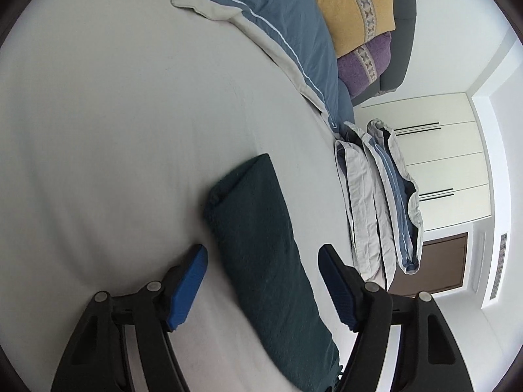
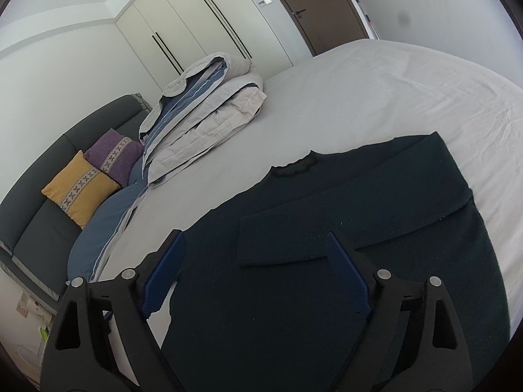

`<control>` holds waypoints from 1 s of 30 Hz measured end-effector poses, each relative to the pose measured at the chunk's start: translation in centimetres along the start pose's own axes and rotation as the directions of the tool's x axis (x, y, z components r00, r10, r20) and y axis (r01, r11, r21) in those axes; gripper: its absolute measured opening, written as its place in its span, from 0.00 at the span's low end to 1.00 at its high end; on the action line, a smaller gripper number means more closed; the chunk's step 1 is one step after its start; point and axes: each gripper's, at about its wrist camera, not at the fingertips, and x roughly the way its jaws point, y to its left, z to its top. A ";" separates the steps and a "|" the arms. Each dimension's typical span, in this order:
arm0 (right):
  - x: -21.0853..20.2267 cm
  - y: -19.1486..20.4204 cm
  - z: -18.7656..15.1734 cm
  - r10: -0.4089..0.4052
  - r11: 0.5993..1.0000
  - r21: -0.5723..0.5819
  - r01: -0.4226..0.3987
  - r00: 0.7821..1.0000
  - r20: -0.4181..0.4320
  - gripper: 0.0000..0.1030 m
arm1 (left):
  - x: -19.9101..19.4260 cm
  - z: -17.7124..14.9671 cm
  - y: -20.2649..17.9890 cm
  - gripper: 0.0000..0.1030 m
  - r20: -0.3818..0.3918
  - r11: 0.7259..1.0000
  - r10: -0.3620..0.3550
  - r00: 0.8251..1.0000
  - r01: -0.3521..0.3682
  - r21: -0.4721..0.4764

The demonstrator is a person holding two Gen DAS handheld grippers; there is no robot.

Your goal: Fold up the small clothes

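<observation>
A dark green sweater lies flat on the white bed sheet, collar toward the far side, with one sleeve folded across its chest. My right gripper hovers over the sweater's body, its blue fingers spread wide with nothing gripped. In the left wrist view a long dark green sleeve stretches away across the sheet. My left gripper is open and straddles that sleeve. A gap of sheet shows between the sleeve and each blue pad.
A folded grey and blue duvet sits at the bed's far side, also seen as the duvet. A blue pillow, a yellow cushion and a purple cushion lean on the grey headboard. White wardrobes and a brown door stand behind.
</observation>
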 end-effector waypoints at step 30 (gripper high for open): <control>0.3 -14.2 -1.2 -0.080 0.980 0.172 0.097 0.992 -0.102 0.69 | 6.7 -44.3 -19.1 0.39 -0.363 0.274 0.269 0.892 0.290 0.917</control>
